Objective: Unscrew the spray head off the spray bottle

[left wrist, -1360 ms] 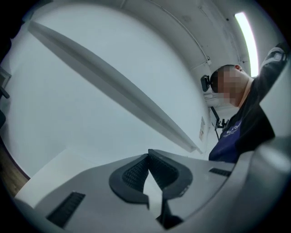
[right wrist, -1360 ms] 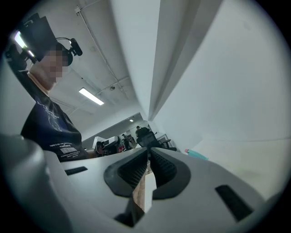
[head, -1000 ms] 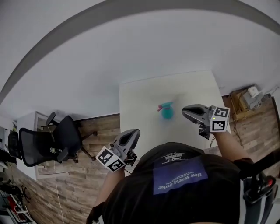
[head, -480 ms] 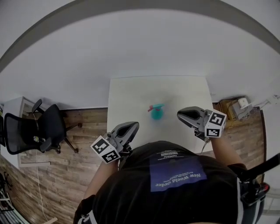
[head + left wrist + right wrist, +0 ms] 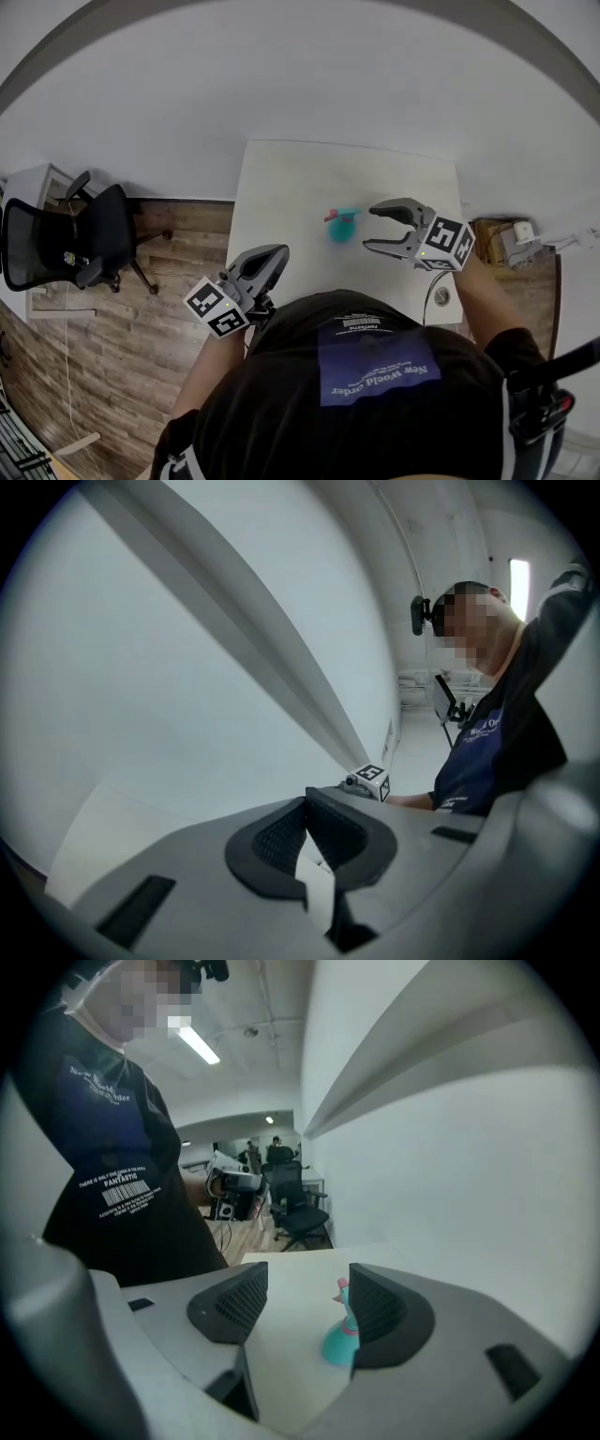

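Grey right gripper (image 5: 369, 228) freshly parted, empty

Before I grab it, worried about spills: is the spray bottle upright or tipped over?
Upright: the teal spray bottle stands on its base on the table, pink spray head uppermost.

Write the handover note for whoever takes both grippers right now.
Left gripper: shut, empty, near the left edge of the table.
Right gripper: jaws have just been opening, nothing between the pads; it points at the spray bottle, close but not touching.
Spray bottle: upright on the table, spray head on.
Done: nothing yet.
Left: probably hold the bottle with one gripper, then grip the spray head with the other, unscrew it and lift it off.
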{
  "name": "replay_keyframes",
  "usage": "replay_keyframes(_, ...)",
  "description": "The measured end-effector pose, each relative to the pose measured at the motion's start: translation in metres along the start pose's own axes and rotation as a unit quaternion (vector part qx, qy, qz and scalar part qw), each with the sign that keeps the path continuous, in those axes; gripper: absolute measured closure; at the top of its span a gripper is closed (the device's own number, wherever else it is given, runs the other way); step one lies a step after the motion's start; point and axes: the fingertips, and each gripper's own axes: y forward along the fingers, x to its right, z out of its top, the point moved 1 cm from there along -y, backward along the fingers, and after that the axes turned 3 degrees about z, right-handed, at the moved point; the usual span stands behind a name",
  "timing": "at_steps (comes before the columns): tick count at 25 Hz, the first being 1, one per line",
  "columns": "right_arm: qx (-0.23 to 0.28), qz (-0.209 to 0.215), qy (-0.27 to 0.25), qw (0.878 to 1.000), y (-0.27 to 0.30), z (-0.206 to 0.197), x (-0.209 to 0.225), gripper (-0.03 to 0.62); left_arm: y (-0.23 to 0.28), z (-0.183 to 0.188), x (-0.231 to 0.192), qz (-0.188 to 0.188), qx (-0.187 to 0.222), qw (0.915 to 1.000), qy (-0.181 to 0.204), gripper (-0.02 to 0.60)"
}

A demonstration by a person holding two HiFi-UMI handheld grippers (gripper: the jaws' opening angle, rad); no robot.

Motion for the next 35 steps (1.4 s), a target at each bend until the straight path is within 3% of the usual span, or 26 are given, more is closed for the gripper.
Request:
replay_keyframes(7, -0.149, 0.027, -0.068, 0.986, 0.046, -0.01, 0.02, 0.275, -0.022, 0.005, -0.018, 0.016, 0.02, 0.9996, -0.007, 0.58)
replay_keyframes(13, -0.277, 0.057, -0.099, 0.954, 0.075, -0.048, 0.038, 0.273, -0.035, 0.001, -0.031, 0.03, 0.032, 0.9988, -0.023, 0.579)
replay_keyframes(18, -0.342, 0.07, -0.116, 0.93, 0.089, -0.078, 0.051, 0.273, -0.043, -0.005, -0.04, 0.045, 0.038, 0.9977, -0.034, 0.58)
replay_keyframes(23, -0.378, 0.079, -0.095, 0.918, 0.102, -0.101, 0.059, 0.275, -0.05, -0.007, -0.05, 0.054, 0.041, 0.9968, -0.042, 0.58)
replay_keyframes(29, -0.387, 0.086, -0.082, 0.914, 0.107, -0.112, 0.063, 0.28, -0.053, -0.01, -0.054, 0.063, 0.043, 0.9959, -0.048, 0.58)
replay_keyframes(31, -0.386, 0.087, -0.083, 0.915, 0.109, -0.112, 0.064, 0.332, -0.053, -0.011, -0.056, 0.064, 0.043, 0.9959, -0.049, 0.58)
replay_keyframes(33, -0.39, 0.087, -0.09, 0.912, 0.111, -0.113, 0.065, 0.343, -0.053, -0.01, -0.057, 0.064, 0.043, 0.9958, -0.049, 0.579)
replay_keyframes(35, -0.396, 0.081, -0.107, 0.908, 0.111, -0.112, 0.068, 0.425, -0.052, -0.009, -0.057, 0.063, 0.042, 0.9959, -0.049, 0.579)
